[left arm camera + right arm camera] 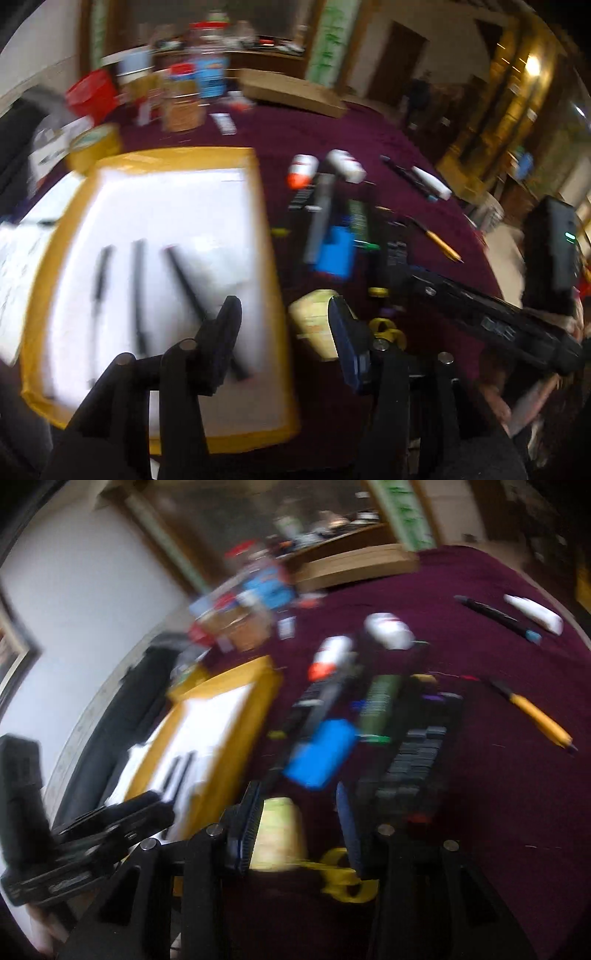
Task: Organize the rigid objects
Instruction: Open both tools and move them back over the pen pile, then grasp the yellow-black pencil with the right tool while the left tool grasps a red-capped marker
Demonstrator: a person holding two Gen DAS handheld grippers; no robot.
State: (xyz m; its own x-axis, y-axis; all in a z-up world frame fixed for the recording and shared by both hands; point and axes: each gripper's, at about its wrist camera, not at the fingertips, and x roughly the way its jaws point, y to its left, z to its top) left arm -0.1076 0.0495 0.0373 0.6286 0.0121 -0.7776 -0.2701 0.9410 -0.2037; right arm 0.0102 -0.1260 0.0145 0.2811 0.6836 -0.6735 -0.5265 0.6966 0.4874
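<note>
**Both claws open above a cluttered maroon tabletop**

Nearest the left camera, the left claw (pixel 284 334) hangs with its jaws spread and nothing between the pads, over the near edge of a white sheet bordered in yellow tape (pixel 162 258). Three slim black pens (pixel 138 291) lie side by side on that sheet. The right claw (pixel 295 830) is likewise parted and empty; between its fingers, lower down on the cloth, sit a pale cream-coloured roll (pixel 279 834) and the yellow handles of a pair of scissors (pixel 343 878). Further out on the maroon cloth tabletop (pixel 498 812), a blue rectangular block (pixel 321 751), a dark green tube (pixel 378 701) and a black remote with rows of keys (pixel 413 764) lie close together. A yellow pencil (pixel 535 716) lies apart to the right. Beyond are two white bottles (pixel 388 629), then a flat brown cardboard box (pixel 354 566) at the far edge. Motion blur softens everything.
</note>
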